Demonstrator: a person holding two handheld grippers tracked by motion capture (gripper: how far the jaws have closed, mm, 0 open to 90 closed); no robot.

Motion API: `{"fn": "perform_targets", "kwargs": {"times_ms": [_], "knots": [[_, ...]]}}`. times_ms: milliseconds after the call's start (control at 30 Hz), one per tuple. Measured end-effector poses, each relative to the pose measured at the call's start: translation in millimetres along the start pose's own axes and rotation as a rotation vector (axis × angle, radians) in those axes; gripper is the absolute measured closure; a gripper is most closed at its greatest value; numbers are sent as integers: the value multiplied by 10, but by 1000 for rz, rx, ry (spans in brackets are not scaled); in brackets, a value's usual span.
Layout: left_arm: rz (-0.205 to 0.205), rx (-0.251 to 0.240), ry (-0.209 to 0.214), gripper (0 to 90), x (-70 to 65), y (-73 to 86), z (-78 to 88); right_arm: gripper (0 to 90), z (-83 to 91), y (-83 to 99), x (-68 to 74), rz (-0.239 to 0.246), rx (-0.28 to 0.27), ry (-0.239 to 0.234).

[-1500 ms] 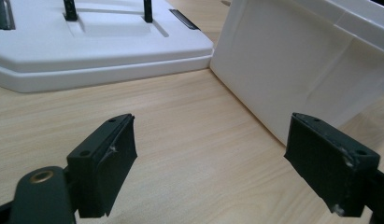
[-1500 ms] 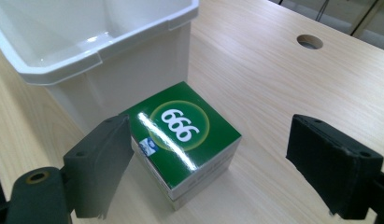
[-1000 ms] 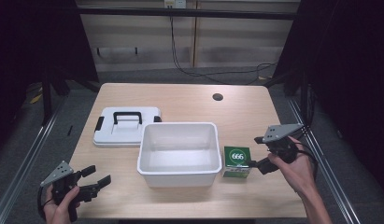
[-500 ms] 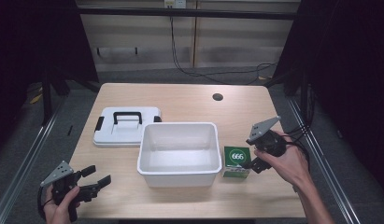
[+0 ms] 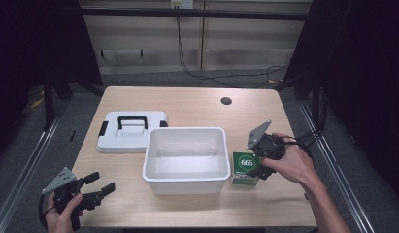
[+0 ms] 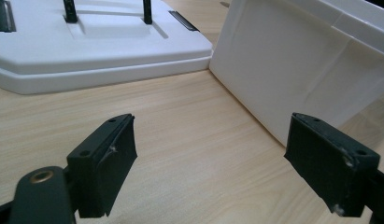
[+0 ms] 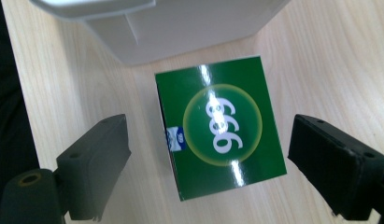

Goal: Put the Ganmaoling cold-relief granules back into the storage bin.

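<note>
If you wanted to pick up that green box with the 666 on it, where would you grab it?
Grip the green box across its two long side faces, coming straight down from above. Its flat top faces up, and the right claw already hangs open astride it. The white bin stands close by one short end.

The right tool [image 5: 255, 167] hides part of the green box [image 5: 243, 170].

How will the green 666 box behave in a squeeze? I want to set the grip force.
The green box looks like thin glossy carton, so it will probably dent under a hard squeeze and may slip a little. Its flat faces suit the right gripper, whose open jaws straddle it. It seems light and, lying flat beside the white bin, unlikely to tip or roll.
</note>
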State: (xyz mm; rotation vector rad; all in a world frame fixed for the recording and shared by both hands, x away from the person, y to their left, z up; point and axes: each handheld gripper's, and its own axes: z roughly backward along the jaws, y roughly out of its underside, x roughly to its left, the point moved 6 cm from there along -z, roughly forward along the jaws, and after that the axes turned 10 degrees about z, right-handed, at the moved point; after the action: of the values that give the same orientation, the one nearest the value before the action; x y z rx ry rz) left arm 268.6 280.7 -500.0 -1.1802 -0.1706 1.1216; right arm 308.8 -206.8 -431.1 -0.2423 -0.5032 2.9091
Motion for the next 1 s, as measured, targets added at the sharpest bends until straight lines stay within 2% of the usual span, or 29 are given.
{"fn": "perform_targets", "kwargs": {"times_ms": [200, 233, 300, 333, 433, 533, 600, 767, 833, 1000], "knots": [[3, 3, 3, 159, -4, 3, -2, 101, -66, -2, -43, 46, 32, -11], [3, 3, 3, 159, -4, 3, -2, 97, -74, -1, -37, 37, 50, -21], [1, 4, 2, 159, 0, 3, 0, 94, -93, -14, -60, 53, 47, -15], [5, 3, 3, 159, -3, 4, -2, 94, -103, -12, -54, 59, 62, -32], [4, 2, 4, 159, -4, 2, -3, 89, -129, -21, -61, 65, 70, -41], [4, 3, 5, 159, -3, 4, -2, 89, -175, -33, -65, 81, 107, -62], [5, 5, 5, 159, -5, 5, -4, 89, -208, -42, -91, 94, 129, -48], [5, 5, 6, 159, -2, 6, -2, 89, -226, -95, -124, 116, 153, -69], [4, 3, 7, 159, -4, 3, -2, 89, -247, -106, -114, 128, 163, -92], [5, 5, 9, 159, -5, 6, -3, 89, -314, -91, -127, 134, 187, -101]]}}
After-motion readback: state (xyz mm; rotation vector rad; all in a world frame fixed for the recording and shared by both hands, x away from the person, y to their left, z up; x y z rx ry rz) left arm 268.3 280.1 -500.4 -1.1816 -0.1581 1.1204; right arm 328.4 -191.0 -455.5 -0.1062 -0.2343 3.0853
